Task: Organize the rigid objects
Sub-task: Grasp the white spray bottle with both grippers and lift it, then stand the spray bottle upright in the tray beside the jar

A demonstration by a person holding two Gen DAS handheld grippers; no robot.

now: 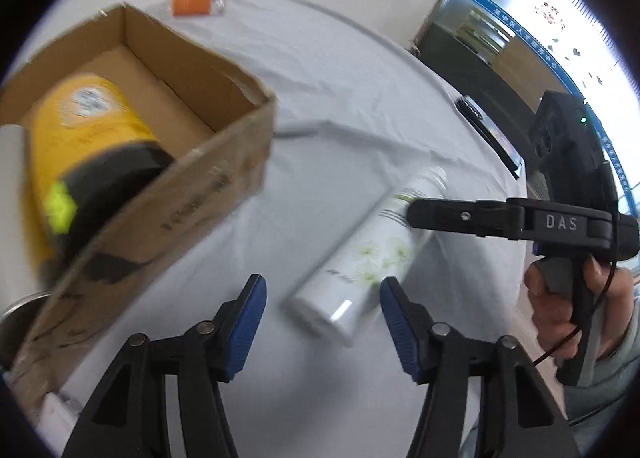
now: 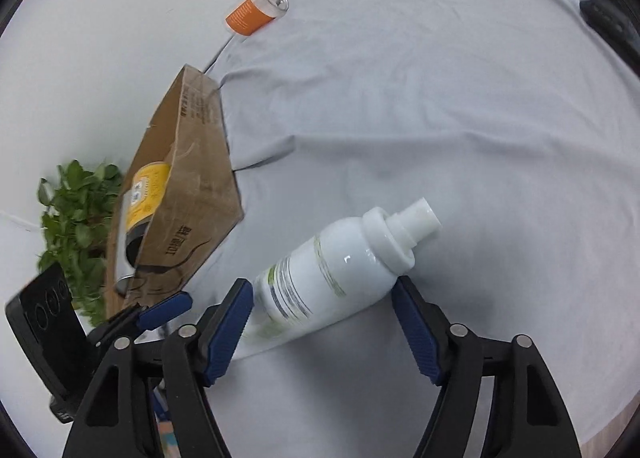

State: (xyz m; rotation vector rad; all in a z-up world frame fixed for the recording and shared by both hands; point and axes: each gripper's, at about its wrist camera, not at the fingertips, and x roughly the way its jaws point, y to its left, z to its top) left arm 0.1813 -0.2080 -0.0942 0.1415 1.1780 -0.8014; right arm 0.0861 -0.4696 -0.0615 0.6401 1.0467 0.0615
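A grey cloth covers the surface [image 2: 440,118], creased toward the upper part of the frame. The white bottle [image 2: 336,270] lies on its side at lower centre of the right wrist view, between the blue pads of the right claw [image 2: 322,320], whose jaws stand released and not pressing it. The left claw [image 1: 322,316] is likewise released and empty, just below the bottle's base. The cardboard box [image 1: 224,162] at upper left already holds a yellow container [image 1: 92,130]; an orange-labelled jar [image 2: 256,12] lies apart near the top. The round bottle may roll or squirt out if clenched off-centre, and two claws converging could collide.
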